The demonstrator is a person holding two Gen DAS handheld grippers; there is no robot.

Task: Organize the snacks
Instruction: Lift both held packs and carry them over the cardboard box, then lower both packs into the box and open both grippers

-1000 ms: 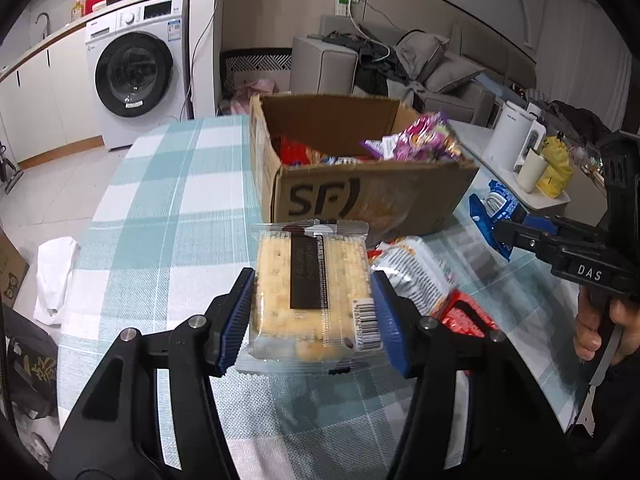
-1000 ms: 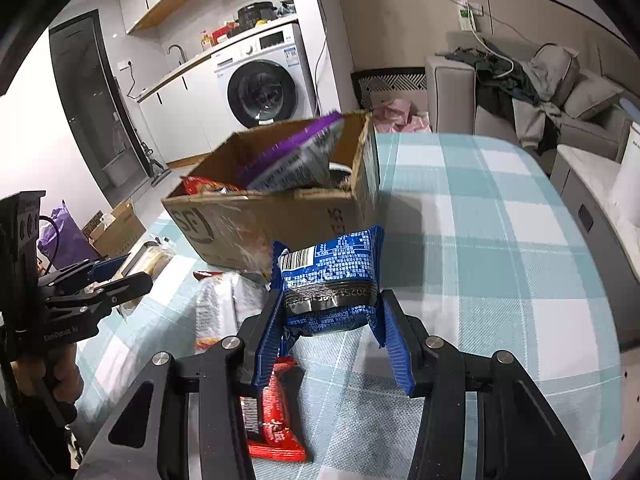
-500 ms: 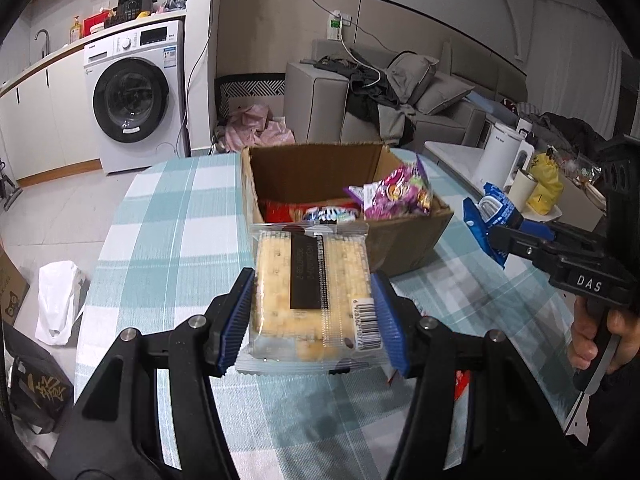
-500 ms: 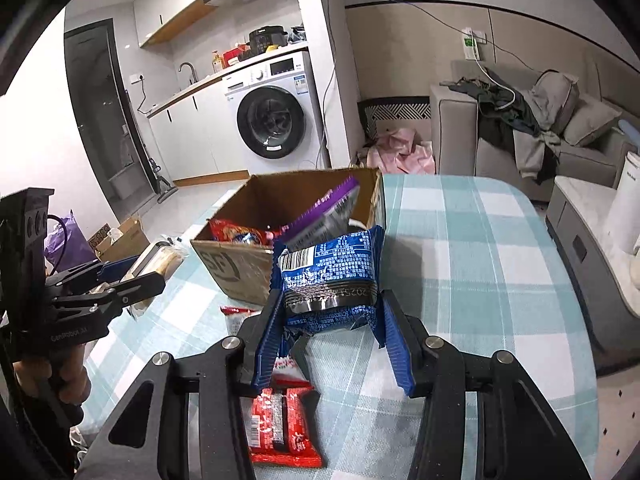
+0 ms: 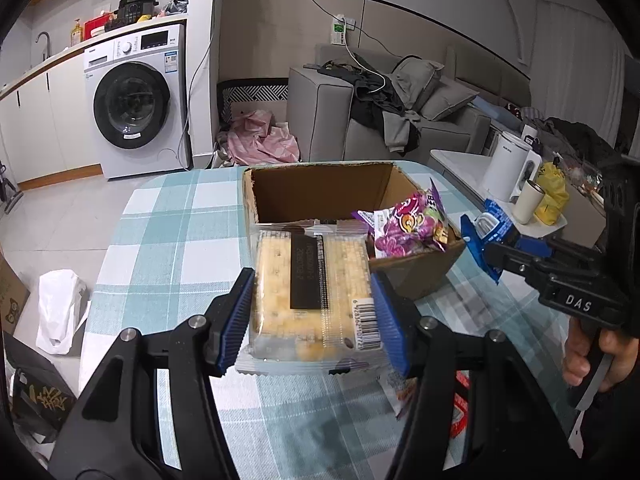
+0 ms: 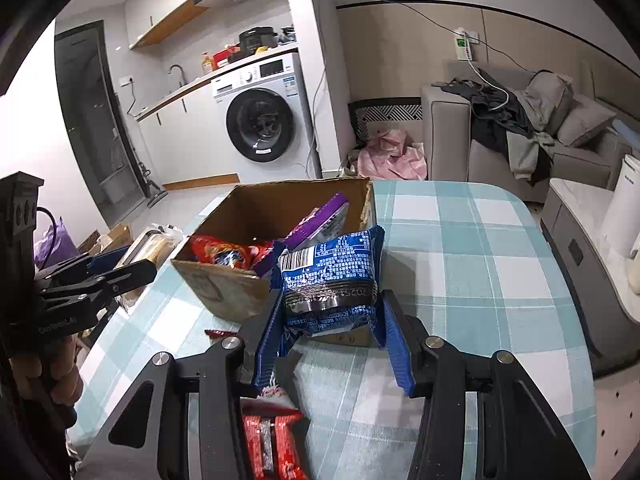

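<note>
My left gripper (image 5: 314, 318) is shut on a clear pack of yellow crackers (image 5: 308, 296) with a black label, held above the checked tablecloth in front of the cardboard box (image 5: 320, 184). My right gripper (image 6: 330, 338) is shut on a blue snack bag (image 6: 330, 276), raised near the box's (image 6: 256, 208) front corner. The box holds a purple bag (image 5: 412, 224) and a red bag (image 6: 224, 254). Each gripper shows in the other's view: the right one (image 5: 500, 244) with its blue bag, the left one (image 6: 116, 264) with the crackers.
A red snack pack (image 6: 268, 444) and a silvery bag's edge (image 5: 400, 390) lie on the table (image 6: 460, 240) under the grippers. A side table with a white kettle (image 5: 506, 166) and cup stands to the right. Washing machine (image 5: 136, 104) and sofa (image 5: 400, 120) stand beyond.
Both grippers have risen with their packs still held. The box now sits lower in both views and more of its inside shows.
</note>
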